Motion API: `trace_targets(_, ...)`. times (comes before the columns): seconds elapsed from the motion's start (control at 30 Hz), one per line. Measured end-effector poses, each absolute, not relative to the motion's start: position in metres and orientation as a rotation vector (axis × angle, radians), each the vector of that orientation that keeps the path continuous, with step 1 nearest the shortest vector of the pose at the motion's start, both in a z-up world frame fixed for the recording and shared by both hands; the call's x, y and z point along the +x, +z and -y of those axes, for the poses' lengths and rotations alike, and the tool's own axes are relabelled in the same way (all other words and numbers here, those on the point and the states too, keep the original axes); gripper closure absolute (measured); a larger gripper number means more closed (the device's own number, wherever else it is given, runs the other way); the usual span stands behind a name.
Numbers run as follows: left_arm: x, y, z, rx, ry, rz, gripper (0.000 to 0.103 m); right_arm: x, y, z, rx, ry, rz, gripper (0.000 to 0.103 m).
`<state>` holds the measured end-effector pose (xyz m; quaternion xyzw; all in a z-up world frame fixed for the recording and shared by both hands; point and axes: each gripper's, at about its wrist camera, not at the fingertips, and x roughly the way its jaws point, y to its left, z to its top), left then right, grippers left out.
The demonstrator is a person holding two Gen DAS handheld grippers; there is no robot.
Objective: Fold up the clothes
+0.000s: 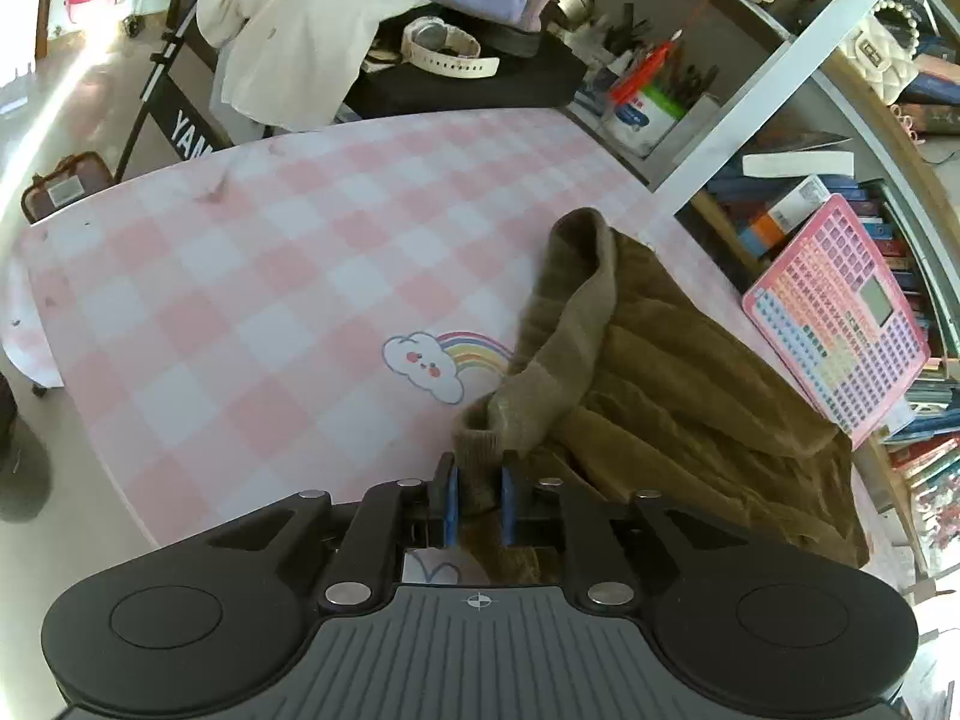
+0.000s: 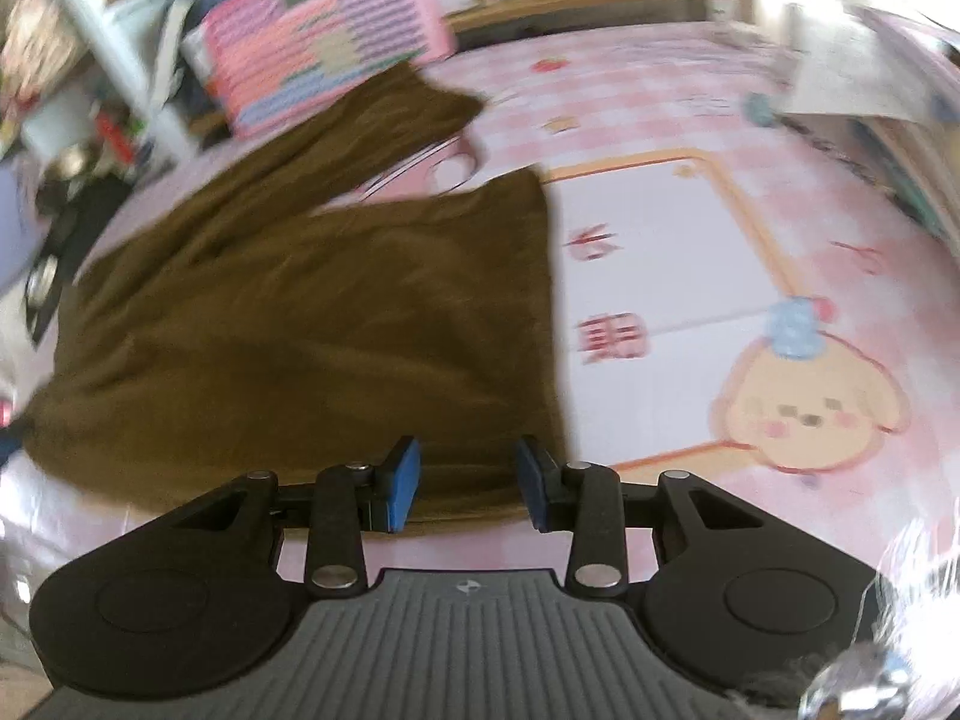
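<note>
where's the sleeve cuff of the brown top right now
In the left wrist view, the cuff sits low centre, pinched between the left gripper fingers, just right of the cloud-and-rainbow print.

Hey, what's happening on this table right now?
A person with a handheld gripper in each hand is folding a brown garment on a pink checked table cover. The left gripper has its jaws pinched on the garment's ribbed cuff. The right gripper hovers over the garment's near edge with its jaws apart and nothing gripped. The garment is only partly folded, one sleeve laid across it.
</note>
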<state>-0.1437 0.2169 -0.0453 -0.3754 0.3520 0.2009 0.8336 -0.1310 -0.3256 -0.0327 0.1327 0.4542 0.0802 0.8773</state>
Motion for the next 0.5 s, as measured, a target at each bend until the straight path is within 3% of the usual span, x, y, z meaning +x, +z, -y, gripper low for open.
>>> trace_targets(0.3,-0.15,-0.059,-0.224,-0.997,0.474,-0.717,0.084,-0.124,-0.044,0.343,0.311,0.102,-1.001,0.071)
trace_targets(0.33,-0.151,-0.06,-0.224,-1.017,0.482,-0.712,0.084,-0.125,-0.045,0.342,0.304,0.1,-0.998,0.077)
trace_targets(0.37,-0.152,-0.06,-0.223,-1.029,0.489,-0.708,0.084,-0.126,-0.046,0.34,0.303,0.116,-1.004,0.093)
trace_targets(0.5,-0.147,-0.041,-0.206,-0.859,0.509,-0.718,0.09,-0.132,-0.022,0.338,0.252,0.147,-0.907,0.099)
